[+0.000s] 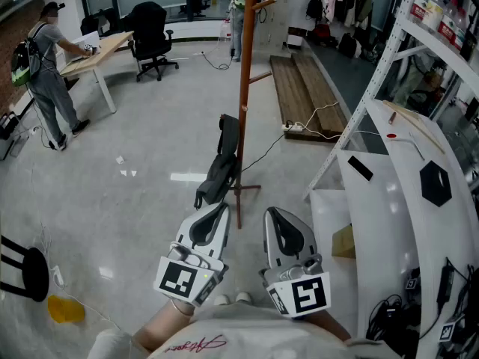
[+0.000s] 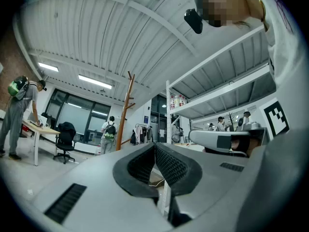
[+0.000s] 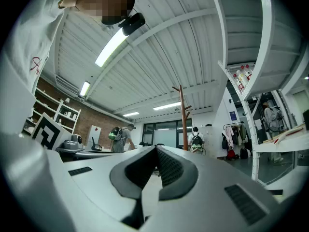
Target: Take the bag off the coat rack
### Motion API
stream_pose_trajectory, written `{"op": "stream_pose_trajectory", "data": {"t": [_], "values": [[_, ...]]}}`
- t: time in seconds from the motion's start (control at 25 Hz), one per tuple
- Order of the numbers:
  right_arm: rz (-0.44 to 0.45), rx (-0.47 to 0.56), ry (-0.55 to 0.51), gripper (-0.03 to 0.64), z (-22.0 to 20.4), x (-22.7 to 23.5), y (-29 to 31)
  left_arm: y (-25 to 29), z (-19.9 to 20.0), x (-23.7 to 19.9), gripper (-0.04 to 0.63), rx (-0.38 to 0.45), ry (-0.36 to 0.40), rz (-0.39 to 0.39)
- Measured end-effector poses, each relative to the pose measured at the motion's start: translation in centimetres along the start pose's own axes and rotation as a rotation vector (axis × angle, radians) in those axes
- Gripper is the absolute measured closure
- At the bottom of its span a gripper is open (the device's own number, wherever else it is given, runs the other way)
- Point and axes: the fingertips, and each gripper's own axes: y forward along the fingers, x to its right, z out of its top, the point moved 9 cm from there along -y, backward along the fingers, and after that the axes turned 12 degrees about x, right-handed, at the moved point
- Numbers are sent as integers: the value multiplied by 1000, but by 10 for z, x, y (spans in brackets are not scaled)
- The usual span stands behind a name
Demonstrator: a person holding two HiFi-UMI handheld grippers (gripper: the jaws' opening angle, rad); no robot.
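Note:
A dark grey bag [image 1: 222,163] hangs low on the brown wooden coat rack [image 1: 244,88], close to its base. Both grippers are held near my body, short of the rack and apart from the bag. My left gripper [image 1: 219,208] is shut with nothing in it, its tips pointing toward the bag's lower end. My right gripper [image 1: 272,214] is also shut and empty, just right of the pole's foot. In the left gripper view the rack [image 2: 126,111] stands far off beyond the closed left gripper [image 2: 155,147]. The right gripper view shows the rack [image 3: 182,118] behind the closed right gripper [image 3: 155,152].
White metal shelving [image 1: 389,58] and white panels [image 1: 404,193] crowd the right side. Wooden planks [image 1: 303,88] and a cable with a power strip [image 1: 296,128] lie behind the rack. A person [image 1: 46,81] stands at a desk [image 1: 93,54] far left, near an office chair [image 1: 152,40]. A black stool [image 1: 19,268] is at lower left.

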Motion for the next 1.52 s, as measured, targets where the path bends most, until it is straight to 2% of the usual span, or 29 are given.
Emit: {"op": "stream_pose_trajectory", "data": {"t": [0.16,0.44,0.68,0.8,0.96,1.28,1.52], "values": [[6,2,-4,598,-1,2,0,2,2,2,575,-22,-10,23],[7,1,-8,598,2,4,-2,4,2,5,575,7,-3,-3],[-1,45,-13,598,6,11,-6,8,0,10,575,5,1,6],[5,48,-22,597,5,15,-6,12,1,12,575,-18,-6,31],[28,53,-15,597,3,21,-5,15,-4,13,575,13,-1,48],[55,50,11,597,-8,33,-2,18,-10,11,575,22,4,116],[64,53,18,597,-17,43,10,30,-15,3,575,27,4,129]]}}
